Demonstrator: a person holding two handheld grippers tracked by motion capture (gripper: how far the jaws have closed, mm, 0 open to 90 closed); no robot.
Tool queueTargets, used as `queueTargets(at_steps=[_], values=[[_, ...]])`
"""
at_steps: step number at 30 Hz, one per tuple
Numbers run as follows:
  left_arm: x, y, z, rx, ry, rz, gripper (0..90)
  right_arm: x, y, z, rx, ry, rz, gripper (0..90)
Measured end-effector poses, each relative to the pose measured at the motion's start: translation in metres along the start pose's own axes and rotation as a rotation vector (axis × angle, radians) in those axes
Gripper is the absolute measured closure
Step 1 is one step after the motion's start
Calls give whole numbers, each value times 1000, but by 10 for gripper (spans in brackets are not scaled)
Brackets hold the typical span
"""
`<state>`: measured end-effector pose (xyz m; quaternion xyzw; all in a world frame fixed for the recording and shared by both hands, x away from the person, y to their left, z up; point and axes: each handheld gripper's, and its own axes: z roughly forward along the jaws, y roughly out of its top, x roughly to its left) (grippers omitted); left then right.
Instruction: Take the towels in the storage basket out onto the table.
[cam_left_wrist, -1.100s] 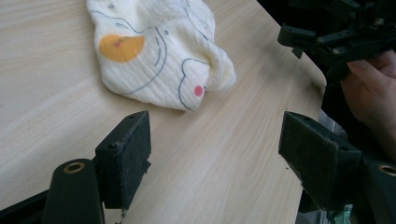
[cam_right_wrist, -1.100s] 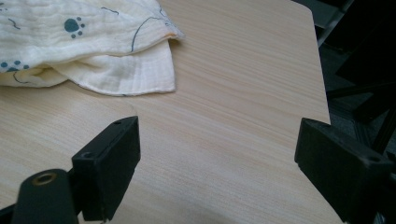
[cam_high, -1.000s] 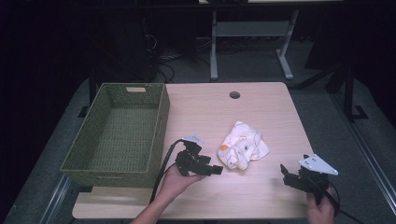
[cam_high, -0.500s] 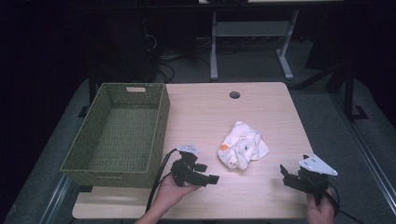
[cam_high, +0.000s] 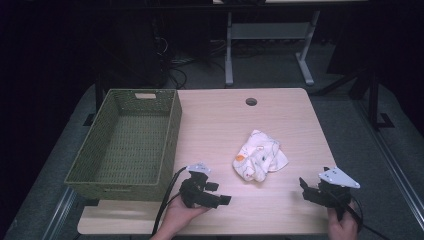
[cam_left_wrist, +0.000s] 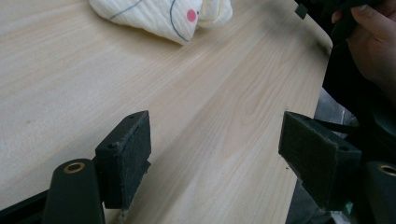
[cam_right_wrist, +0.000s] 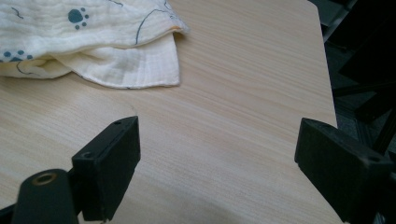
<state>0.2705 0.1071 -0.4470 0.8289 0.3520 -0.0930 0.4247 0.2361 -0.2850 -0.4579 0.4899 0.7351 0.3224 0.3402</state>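
Note:
A crumpled cream cloth (cam_high: 260, 161) with small printed marks lies on the wooden table (cam_high: 220, 125), right of centre. My left gripper (cam_high: 220, 197) rests near the front edge, left of the cloth, open and empty. In the left gripper view the cloth (cam_left_wrist: 163, 14) sits far ahead of the wide-apart jaws. My right gripper (cam_high: 309, 187) is at the front right corner, open, with nothing between its fingers. The right gripper view has the cloth (cam_right_wrist: 88, 42) ahead and to the left, its paw-print pattern showing.
A green woven basket (cam_high: 127, 142) stands along the table's left side with nothing in it. A round cable hole (cam_high: 251, 101) is near the table's far edge. A metal stand (cam_high: 265, 35) and cables sit on the dark floor behind.
My left gripper has drawn back toward the front edge and away from the cloth. The right gripper has stayed about where it was.

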Motion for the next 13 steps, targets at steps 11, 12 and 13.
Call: queueTargets(at_steps=[11,12,13], values=[[1,-5,-4,-13,9,-3,247,1,-2,0,2,29,-14,139],[1,-5,-3,-9,11,-2,247,1,-2,0,2,29,-14,139],[0,-4,-2,-3,13,1,247,1,-2,0,2,32,-16,139]])
